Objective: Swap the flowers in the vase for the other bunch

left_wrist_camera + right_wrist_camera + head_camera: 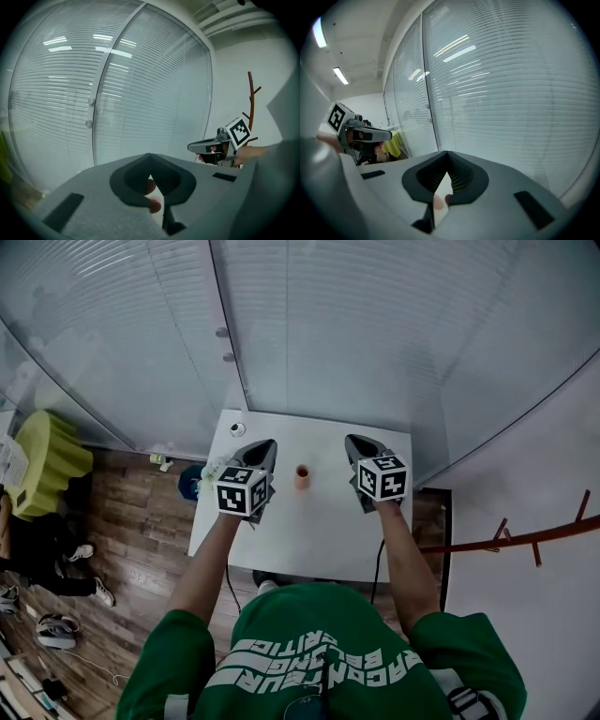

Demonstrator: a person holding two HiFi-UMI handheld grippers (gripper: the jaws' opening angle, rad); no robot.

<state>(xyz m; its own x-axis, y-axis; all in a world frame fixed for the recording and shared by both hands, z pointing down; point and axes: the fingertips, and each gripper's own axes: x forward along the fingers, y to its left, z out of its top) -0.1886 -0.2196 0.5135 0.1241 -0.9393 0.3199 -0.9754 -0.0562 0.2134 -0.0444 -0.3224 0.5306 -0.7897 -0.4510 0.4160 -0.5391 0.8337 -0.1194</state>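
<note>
Vase (302, 476), small orange cylinder, upright mid white desk (309, 540), long axis vertical, mouth upward, contents too small to tell. Flanked by left gripper (267, 444) and right gripper (353, 440), tongs of each pressed together, pointing toward blind-covered glass wall (328, 324).

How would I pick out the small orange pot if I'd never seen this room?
Find the white rectangular table by the glass wall with blinds. Near its middle, between the left gripper and the right gripper, stands the small orange cylindrical pot. It is the only orange thing there; the small round pale object sits at the far left corner.
</note>
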